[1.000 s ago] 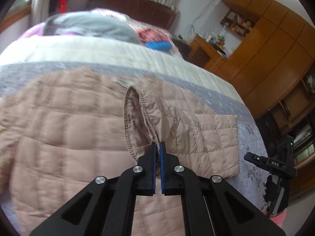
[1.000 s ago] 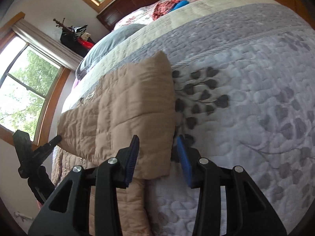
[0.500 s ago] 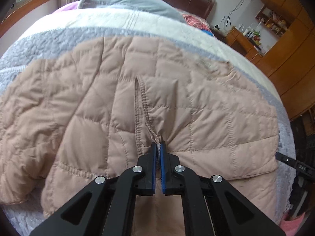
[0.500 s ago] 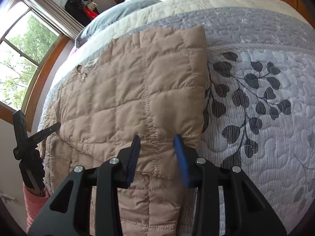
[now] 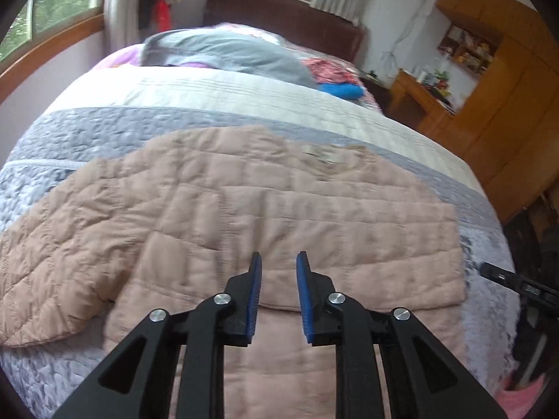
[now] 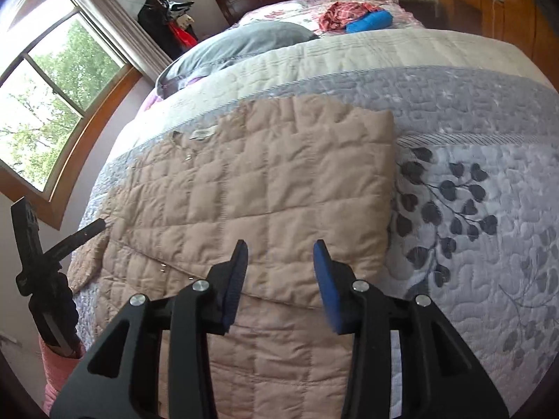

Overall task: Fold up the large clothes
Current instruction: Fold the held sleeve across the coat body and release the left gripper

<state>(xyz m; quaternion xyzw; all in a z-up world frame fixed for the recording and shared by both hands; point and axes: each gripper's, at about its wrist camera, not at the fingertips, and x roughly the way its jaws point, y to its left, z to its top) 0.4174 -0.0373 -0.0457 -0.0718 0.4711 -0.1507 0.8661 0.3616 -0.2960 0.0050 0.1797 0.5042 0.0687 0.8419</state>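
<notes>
Bedroom, quilted grey bedspread (image 6: 471, 111), one pink padded jacket (image 5: 279, 209) lying flat across it, partly folded.

Its right side is already turned in, leaving a straight folded edge near the leaf print; the sleeve (image 5: 52, 262) on the other side sprawls outward, unfolded, so I judge the job roughly midway, with that sleeve and the lengthwise folds left. Left gripper (image 5: 278, 265) hangs over the jacket's middle with its jaws opening and nothing between them. Right gripper (image 6: 279, 255) hovers above the folded panel, its jaws also widening and empty. Pillows and a wooden headboard (image 5: 286, 17) sit well beyond, untouched.
</notes>
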